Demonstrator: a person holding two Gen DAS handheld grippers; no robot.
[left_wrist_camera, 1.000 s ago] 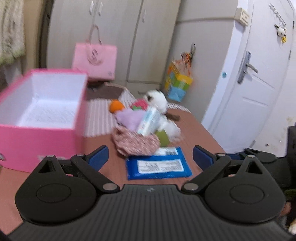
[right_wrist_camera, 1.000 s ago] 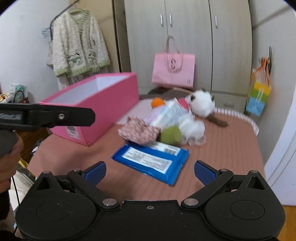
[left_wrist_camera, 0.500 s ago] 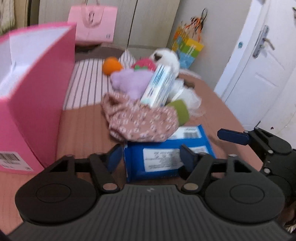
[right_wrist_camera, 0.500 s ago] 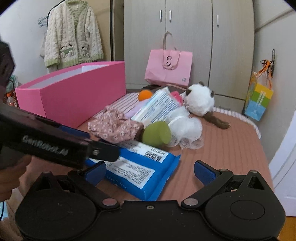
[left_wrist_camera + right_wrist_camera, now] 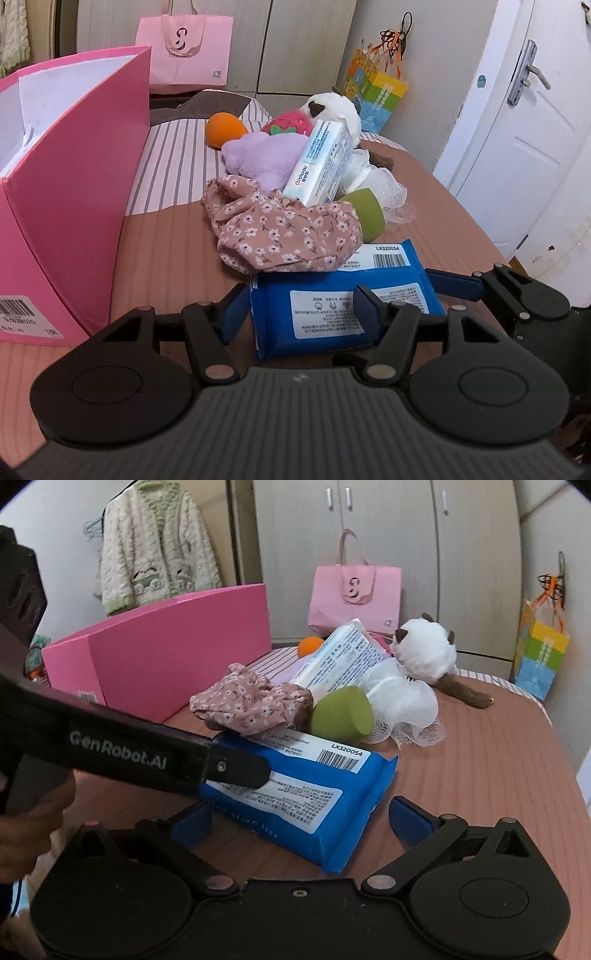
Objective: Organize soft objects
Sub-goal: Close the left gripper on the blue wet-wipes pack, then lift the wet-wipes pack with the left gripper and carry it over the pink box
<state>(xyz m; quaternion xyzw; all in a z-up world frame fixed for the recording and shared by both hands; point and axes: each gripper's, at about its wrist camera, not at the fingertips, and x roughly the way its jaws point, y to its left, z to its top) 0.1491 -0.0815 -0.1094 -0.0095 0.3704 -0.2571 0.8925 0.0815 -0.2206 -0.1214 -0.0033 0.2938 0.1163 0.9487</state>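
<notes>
A blue wipes pack (image 5: pixel 332 295) (image 5: pixel 306 794) lies on the brown table at the near end of a pile of soft things. My left gripper (image 5: pixel 299 314) has its two fingers on either side of the pack's near end, closed against it. My right gripper (image 5: pixel 295 819) is open, its fingers wide around the pack's other end. Behind the pack lie a floral cloth (image 5: pixel 280 229) (image 5: pixel 251 701), a green sponge (image 5: pixel 343 712), a white mesh puff (image 5: pixel 402 705), a white tissue pack (image 5: pixel 325 162), a purple plush (image 5: pixel 258 155) and a white plush (image 5: pixel 424 653).
An open pink box (image 5: pixel 74 192) (image 5: pixel 177 650) stands at the left of the table. An orange ball (image 5: pixel 223 129) and a red plush (image 5: pixel 291 123) lie behind the pile. A pink bag (image 5: pixel 354 594) stands at the back. A white door (image 5: pixel 517 122) is to the right.
Both grippers moved in onto the blue pack. My left gripper's fingers narrowed from wide open to closed on the pack's end. My right gripper stayed open and came down around it.
</notes>
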